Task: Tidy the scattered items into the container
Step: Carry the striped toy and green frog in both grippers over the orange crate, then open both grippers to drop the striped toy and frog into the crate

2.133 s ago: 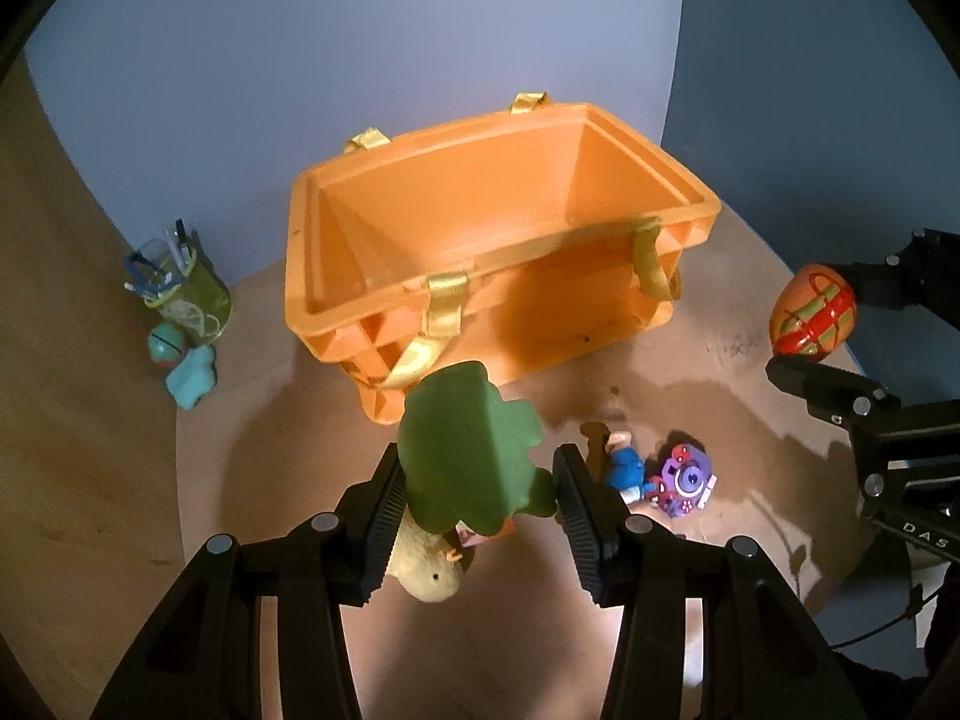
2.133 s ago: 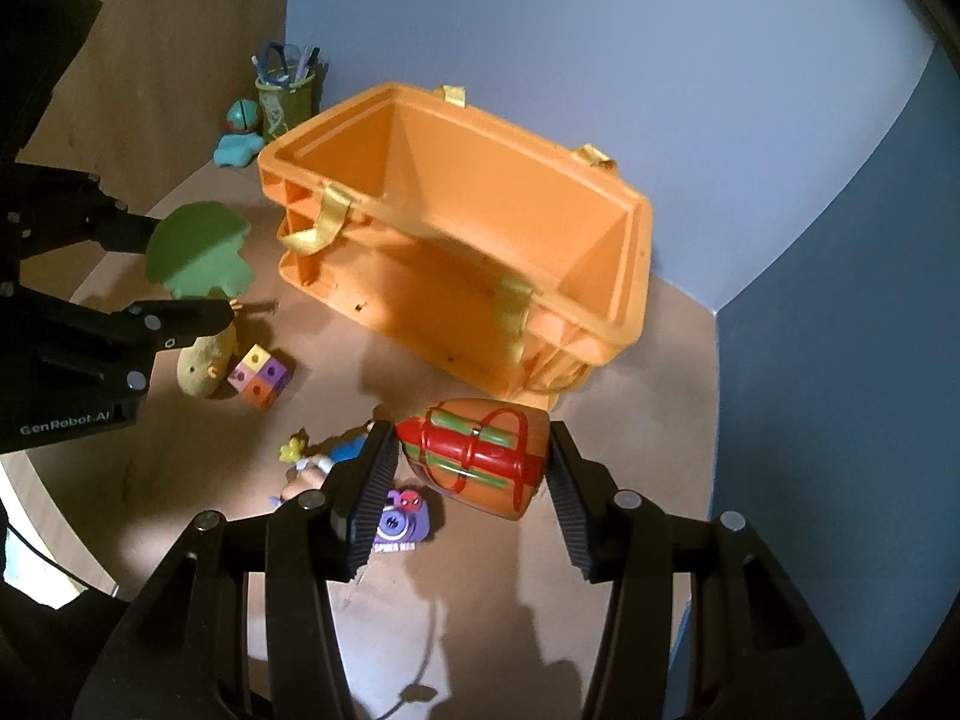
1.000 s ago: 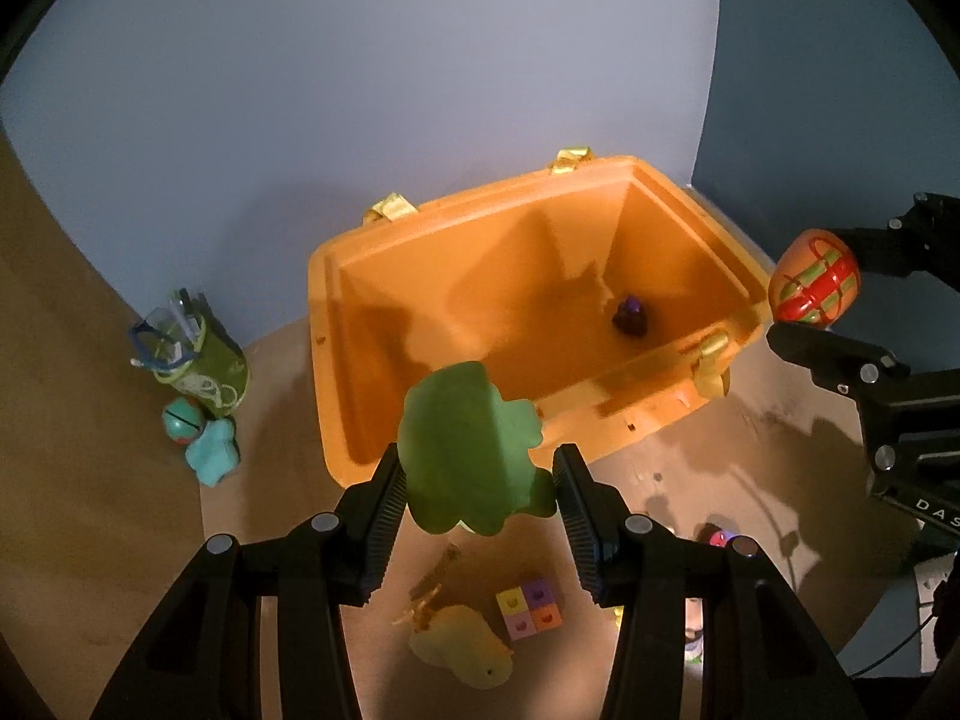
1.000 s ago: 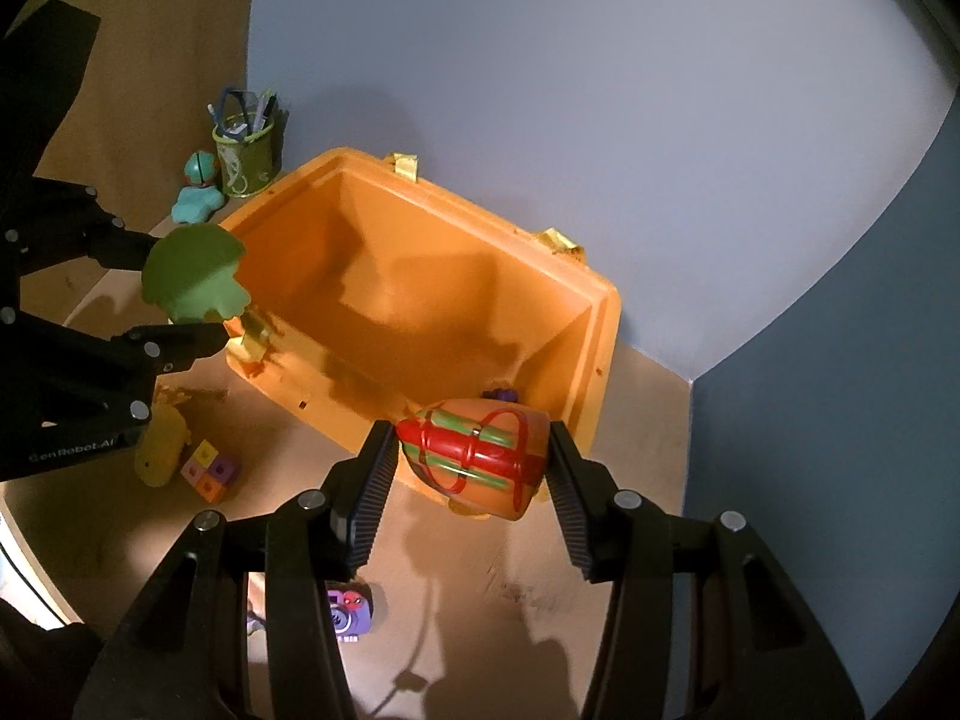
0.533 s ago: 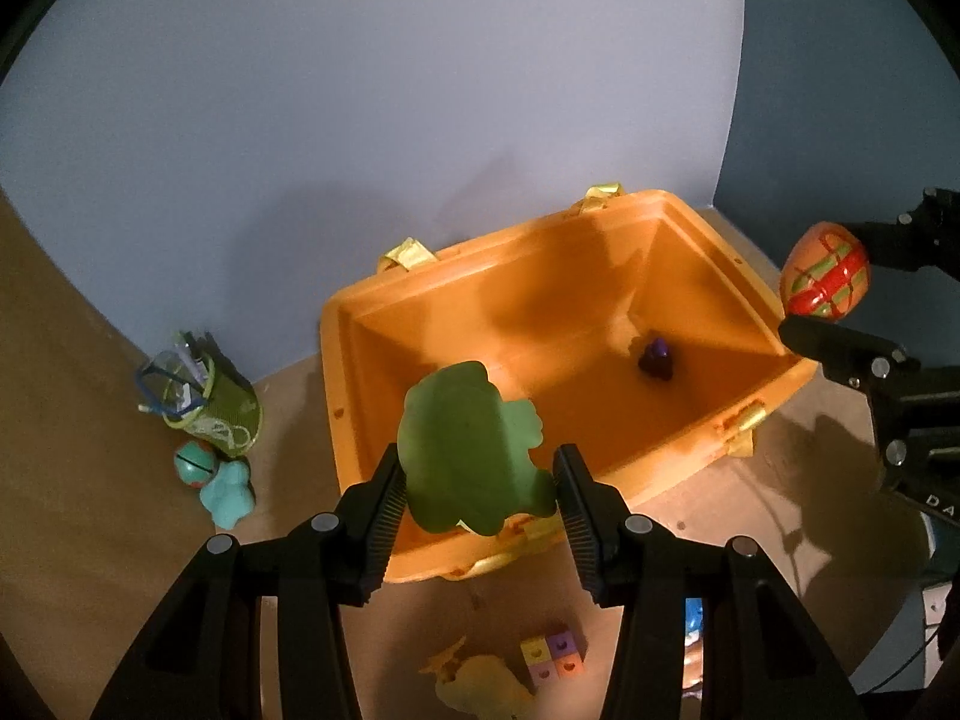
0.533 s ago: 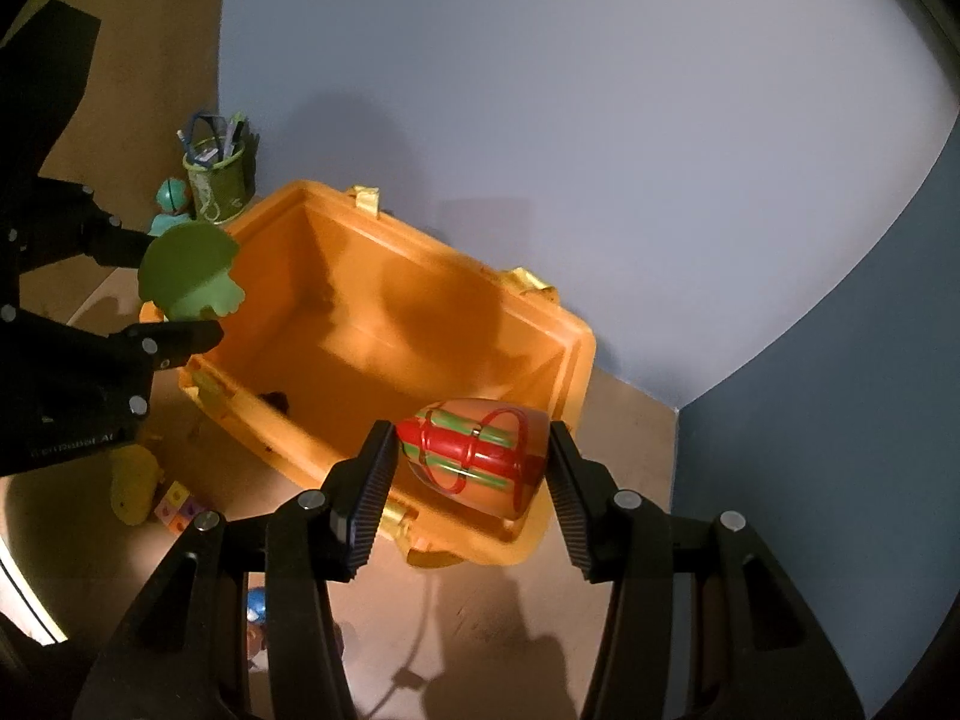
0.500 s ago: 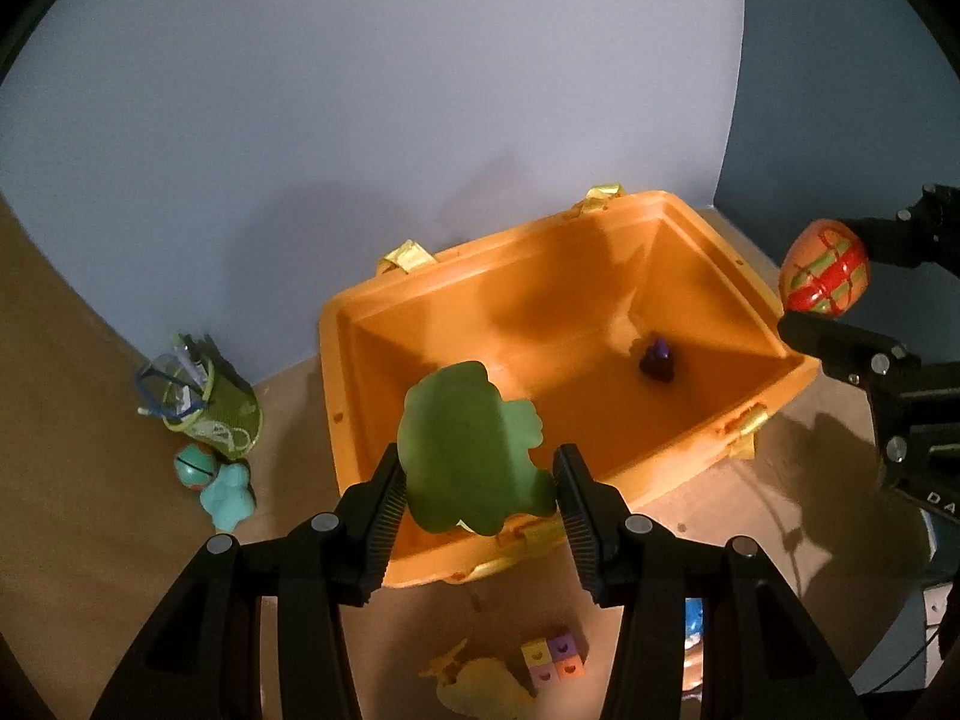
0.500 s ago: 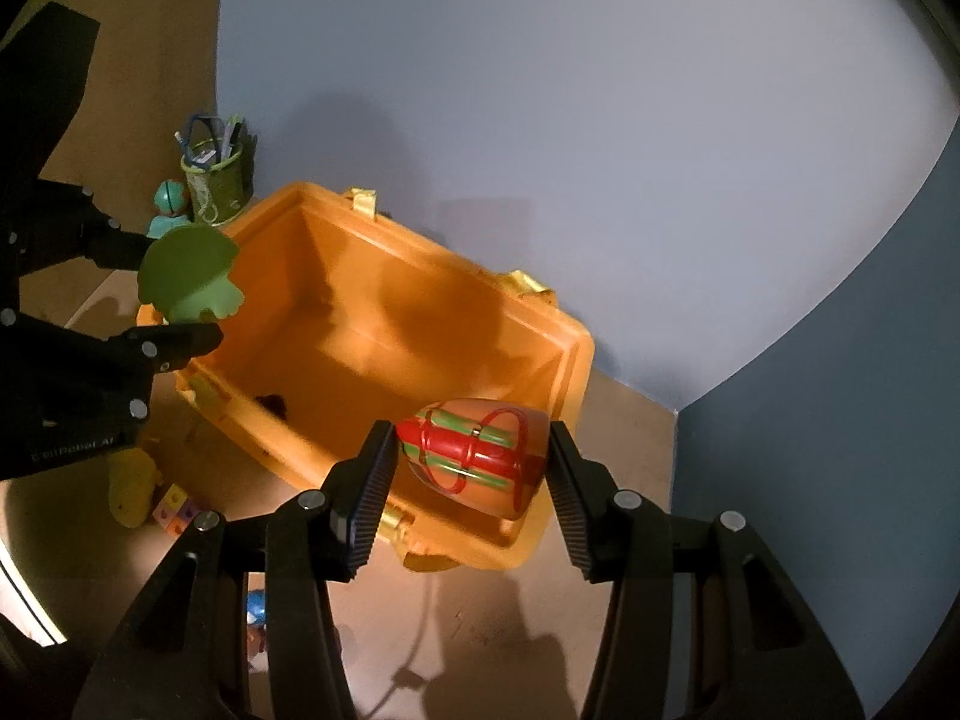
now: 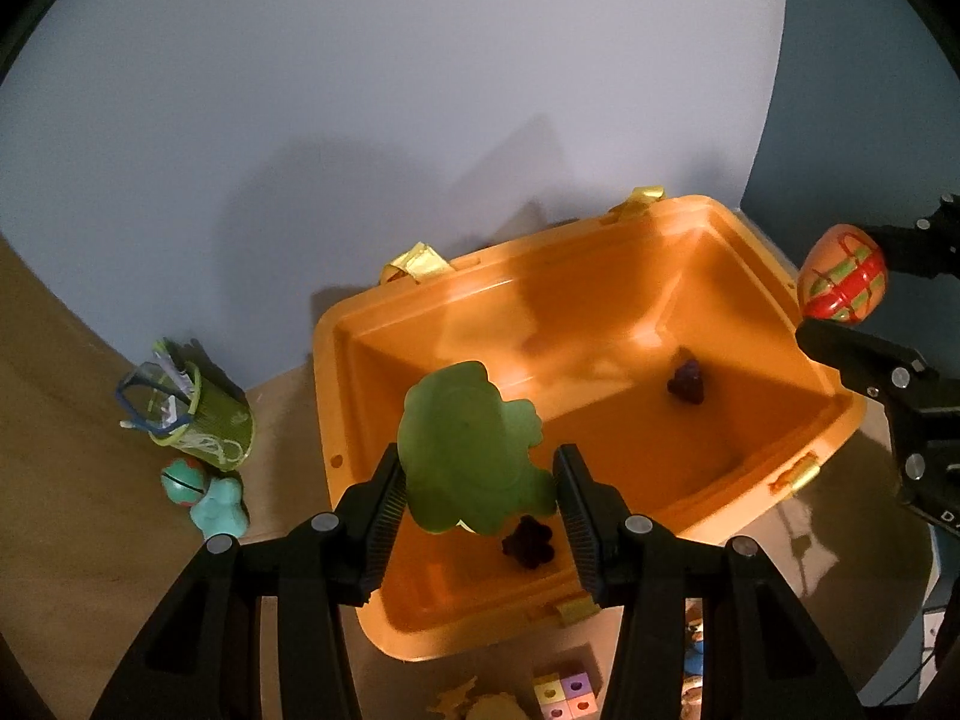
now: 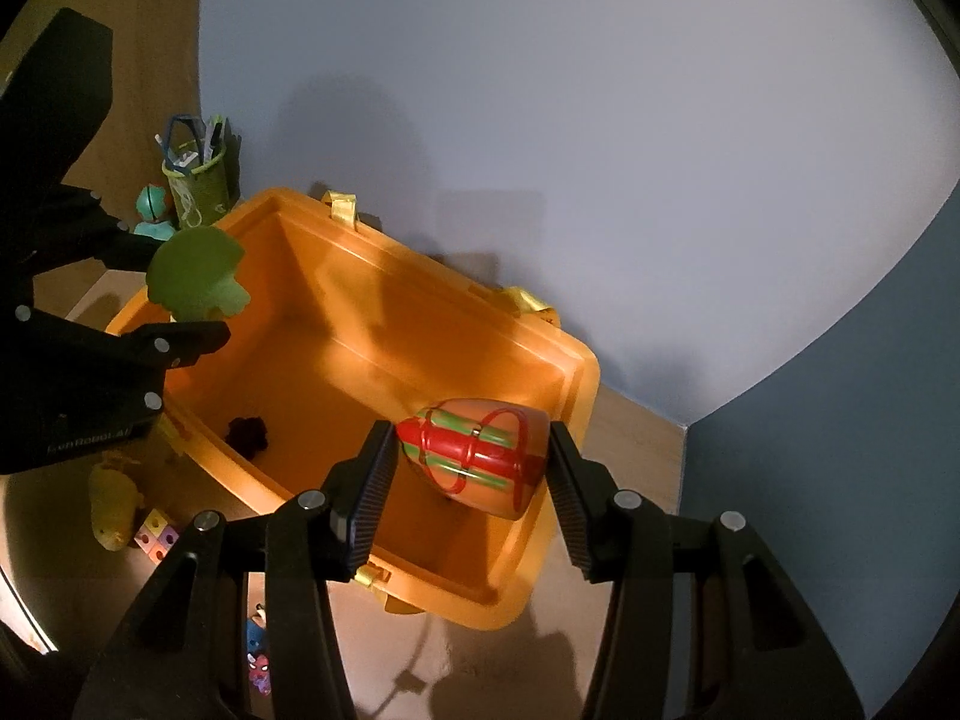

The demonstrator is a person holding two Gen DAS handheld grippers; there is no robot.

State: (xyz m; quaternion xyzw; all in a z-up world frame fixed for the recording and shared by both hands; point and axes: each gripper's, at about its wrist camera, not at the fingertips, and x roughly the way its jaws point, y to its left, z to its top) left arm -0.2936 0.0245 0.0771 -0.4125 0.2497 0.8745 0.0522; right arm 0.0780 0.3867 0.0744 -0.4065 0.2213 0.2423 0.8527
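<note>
An orange plastic bin [image 9: 756, 282] stands open against the wall; it also shows in the right wrist view [image 10: 576, 372]. My left gripper [image 9: 477, 480] is shut on a flat green lettuce toy [image 9: 468, 450] and holds it above the bin's near left part. My right gripper [image 10: 474, 468] is shut on an orange toy hot dog with red and green stripes [image 10: 480, 456], above the bin's right end. Two small dark toys [image 9: 687, 381] [image 9: 528, 543] lie on the bin's floor.
A green pencil cup [image 9: 198, 408] and a teal figure [image 9: 207, 495] stand left of the bin. A yellow duck toy [image 10: 114, 507], coloured cubes [image 9: 564, 696] and small figures [image 10: 258, 648] lie on the brown table in front of it.
Both grippers have risen and moved forward with their toys, from in front of the bin to above its open inside. A second dark toy has come into sight in the bin.
</note>
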